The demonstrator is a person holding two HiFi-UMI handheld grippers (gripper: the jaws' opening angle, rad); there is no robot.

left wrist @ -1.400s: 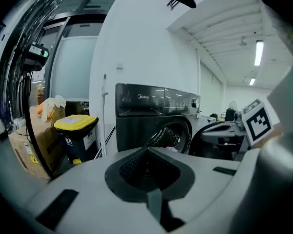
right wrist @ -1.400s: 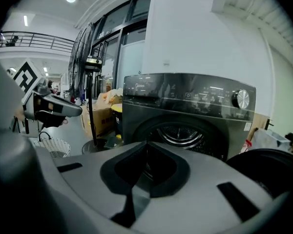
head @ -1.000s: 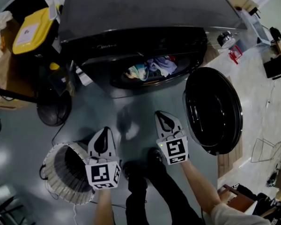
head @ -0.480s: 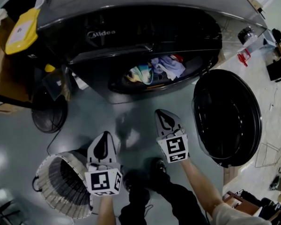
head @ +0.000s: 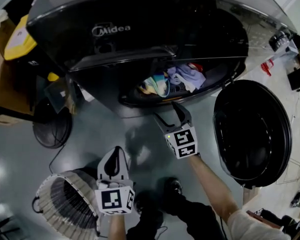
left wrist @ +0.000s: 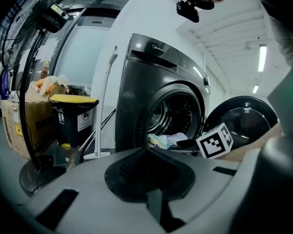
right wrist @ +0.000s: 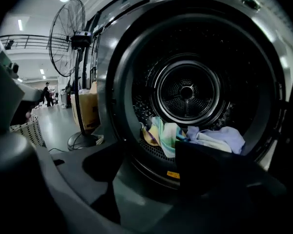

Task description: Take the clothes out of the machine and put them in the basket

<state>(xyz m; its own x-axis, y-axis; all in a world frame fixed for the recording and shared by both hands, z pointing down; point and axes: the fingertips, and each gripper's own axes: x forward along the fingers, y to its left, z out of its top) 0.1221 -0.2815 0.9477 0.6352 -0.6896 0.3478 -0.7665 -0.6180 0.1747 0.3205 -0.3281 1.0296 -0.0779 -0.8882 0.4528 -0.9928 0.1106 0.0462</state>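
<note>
Clothes [head: 172,80] part-hidden in machine [head: 140,34] drum, basket [head: 52,211] cut off btm edge

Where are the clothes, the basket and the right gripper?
clothes [head: 187,76]: head view, on the lavender garment of the pile.
basket [head: 52,216]: head view, on its ribbed wall.
right gripper [head: 167,112]: head view, midway between its open fingertips.

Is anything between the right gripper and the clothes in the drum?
Nothing visible. The round black door hangs open to the side, and the pile of pale colourful clothes lies at the front edge of the drum. The right gripper, its jaws just opening with nothing between them, faces them directly.
</note>
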